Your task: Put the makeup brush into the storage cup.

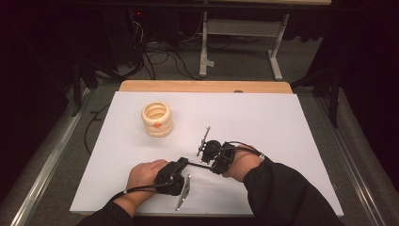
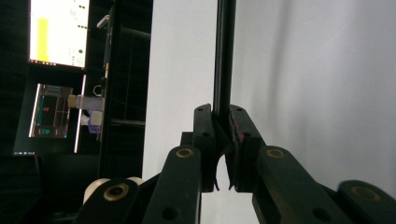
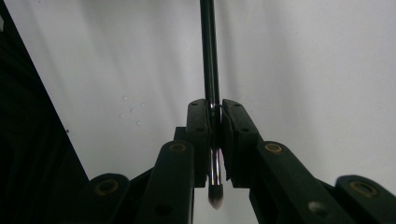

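Grippers clamped on slim black makeup brush (image 1: 198,164), left gripper (image 1: 181,165) at handle, right gripper (image 1: 215,165) near bristles; two-point hold steadies brush, well right of cream ringed holder (image 1: 157,119).

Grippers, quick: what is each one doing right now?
Left gripper: closed on the handle end of the thin black brush.
Right gripper: closed on the same brush, near its bristle tip.

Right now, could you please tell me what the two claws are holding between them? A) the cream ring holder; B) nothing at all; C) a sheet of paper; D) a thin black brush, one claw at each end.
D: the left claw and right claw are each shut on the thin black brush, whose bristle tip shows in the right gripper view.
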A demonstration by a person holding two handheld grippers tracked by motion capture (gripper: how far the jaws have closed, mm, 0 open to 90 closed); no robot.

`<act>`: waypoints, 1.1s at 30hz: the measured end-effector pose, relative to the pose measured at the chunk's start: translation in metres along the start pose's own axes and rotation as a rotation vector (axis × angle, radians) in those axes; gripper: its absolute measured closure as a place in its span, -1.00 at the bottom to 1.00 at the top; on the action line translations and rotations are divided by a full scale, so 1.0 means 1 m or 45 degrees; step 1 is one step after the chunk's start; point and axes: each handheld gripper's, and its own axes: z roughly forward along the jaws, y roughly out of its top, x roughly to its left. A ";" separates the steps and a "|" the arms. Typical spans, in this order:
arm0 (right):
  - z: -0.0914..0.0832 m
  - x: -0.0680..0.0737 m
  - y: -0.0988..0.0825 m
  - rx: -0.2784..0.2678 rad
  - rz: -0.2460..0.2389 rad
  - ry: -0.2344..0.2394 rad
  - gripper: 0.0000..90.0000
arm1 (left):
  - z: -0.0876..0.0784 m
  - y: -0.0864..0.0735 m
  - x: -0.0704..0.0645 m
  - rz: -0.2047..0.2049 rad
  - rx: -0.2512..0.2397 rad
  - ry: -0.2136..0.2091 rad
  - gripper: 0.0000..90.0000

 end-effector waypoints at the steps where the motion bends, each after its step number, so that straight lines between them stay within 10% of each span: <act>1: 0.000 0.000 0.000 -0.008 0.002 -0.002 0.86 | 0.000 0.000 0.000 -0.001 0.000 -0.001 0.85; 33: -0.006 -0.007 -0.009 0.007 0.051 -0.012 0.27 | -0.001 -0.004 0.005 -0.035 0.026 0.009 0.85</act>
